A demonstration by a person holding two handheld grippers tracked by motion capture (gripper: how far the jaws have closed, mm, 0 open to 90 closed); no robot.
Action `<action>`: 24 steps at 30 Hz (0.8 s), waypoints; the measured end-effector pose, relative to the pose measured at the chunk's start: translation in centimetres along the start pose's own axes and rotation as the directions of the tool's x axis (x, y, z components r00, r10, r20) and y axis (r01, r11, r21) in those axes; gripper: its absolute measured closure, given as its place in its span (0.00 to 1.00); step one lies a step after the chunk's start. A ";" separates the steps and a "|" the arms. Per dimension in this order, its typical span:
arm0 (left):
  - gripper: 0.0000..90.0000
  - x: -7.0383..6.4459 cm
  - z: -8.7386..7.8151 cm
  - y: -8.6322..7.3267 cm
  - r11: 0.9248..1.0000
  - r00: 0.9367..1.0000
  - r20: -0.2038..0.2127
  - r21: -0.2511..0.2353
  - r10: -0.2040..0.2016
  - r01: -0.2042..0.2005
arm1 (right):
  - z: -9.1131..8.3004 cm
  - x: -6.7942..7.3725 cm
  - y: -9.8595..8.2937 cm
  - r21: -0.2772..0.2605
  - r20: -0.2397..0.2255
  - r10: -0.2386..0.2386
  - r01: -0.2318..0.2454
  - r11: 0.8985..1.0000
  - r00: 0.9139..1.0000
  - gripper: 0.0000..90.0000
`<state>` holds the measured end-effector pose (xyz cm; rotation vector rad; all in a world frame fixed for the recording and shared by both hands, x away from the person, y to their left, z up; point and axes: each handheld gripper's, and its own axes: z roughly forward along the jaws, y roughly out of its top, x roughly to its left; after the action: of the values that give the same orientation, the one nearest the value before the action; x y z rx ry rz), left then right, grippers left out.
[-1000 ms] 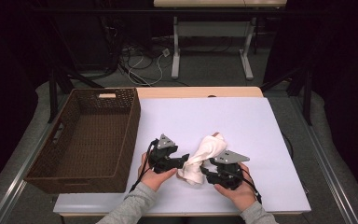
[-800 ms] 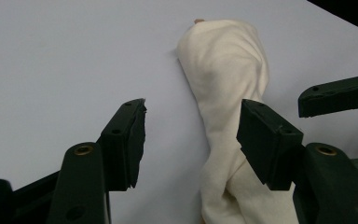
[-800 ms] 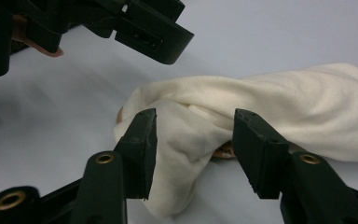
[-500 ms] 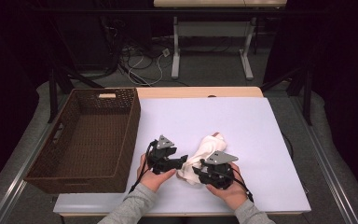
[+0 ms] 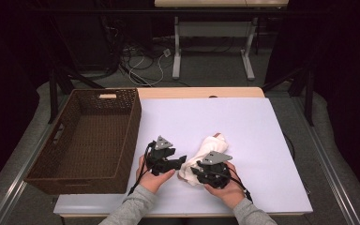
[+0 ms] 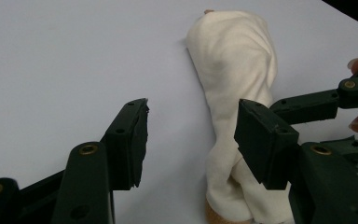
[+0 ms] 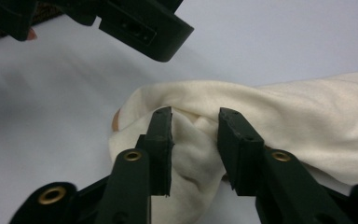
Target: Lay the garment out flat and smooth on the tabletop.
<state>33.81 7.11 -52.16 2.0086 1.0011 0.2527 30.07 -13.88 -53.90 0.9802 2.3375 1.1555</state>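
Right claw (image 7: 195, 140) jaws pinch a fold at the near end of the cream cloth bundle (image 5: 206, 152); left claw (image 6: 191, 140) gapes open just beside it. Bundle lies near-centre on the white surface (image 5: 243, 122), right of the wicker basket (image 5: 61, 159). Judged soft, light, limp: take it by bunched folds.

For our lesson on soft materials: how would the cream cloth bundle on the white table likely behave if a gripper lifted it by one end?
The cream cloth bundle shows folds and twists, so it would probably droop rather than stay stiff. It bulges between the right gripper jaws, suggesting it squashes easily. Lying long and rumpled on the white table, it seems unlikely to roll.
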 end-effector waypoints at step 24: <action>0.56 -1.2 1.2 -0.3 0.998 0.997 0.074 0.051 0.019 -0.023 | -0.7 -0.3 -0.3 -0.003 -0.005 0.004 -0.004 1.000 1.000 1.00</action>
<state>33.42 5.64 -52.91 2.0612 0.9498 0.1639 29.72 -14.63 -53.68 0.9818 2.3383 1.1643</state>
